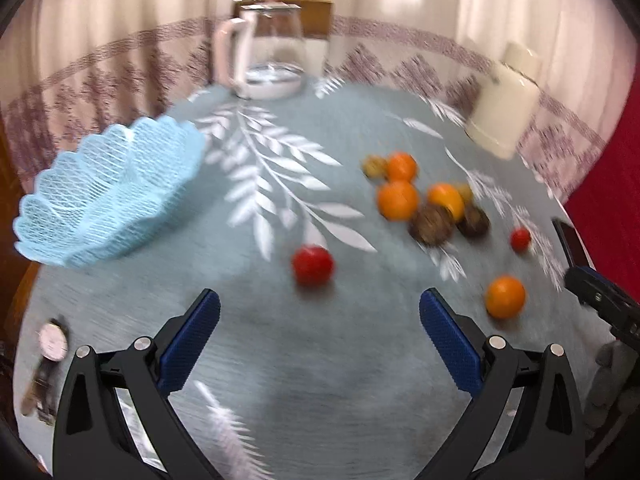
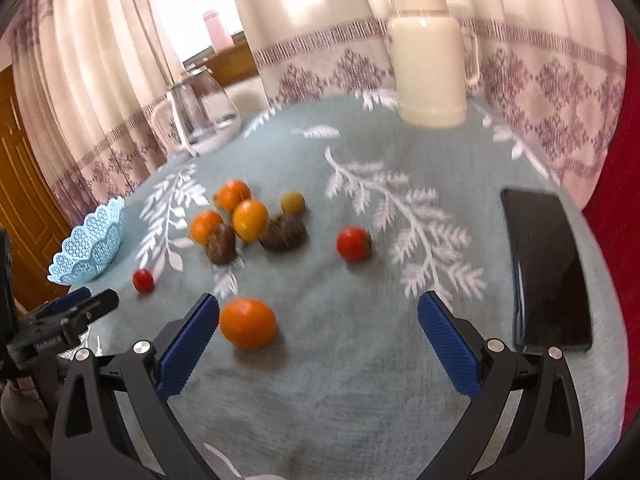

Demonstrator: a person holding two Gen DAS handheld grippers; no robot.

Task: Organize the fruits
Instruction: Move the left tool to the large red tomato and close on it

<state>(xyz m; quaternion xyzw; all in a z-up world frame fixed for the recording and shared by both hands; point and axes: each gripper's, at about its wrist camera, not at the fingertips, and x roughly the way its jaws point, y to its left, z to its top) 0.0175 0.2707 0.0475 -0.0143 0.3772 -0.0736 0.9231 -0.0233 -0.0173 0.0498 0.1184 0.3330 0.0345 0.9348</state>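
On the tabletop [image 1: 340, 128], left wrist view: our left tongs [image 1: 320, 312] gape wide and empty just short of a tomato [image 1: 312, 264], apparently lined up to take it. The basket [image 1: 108, 192] waits empty at left, well apart from the fruit pile [image 1: 420, 200]. Right wrist view: our right tongs [image 2: 319, 314] also stand wide, holding nothing; an orange [image 2: 248, 323] lies beside the left finger [image 2: 188, 344], likely our next pick. A phone [image 2: 548, 268] lies at right.
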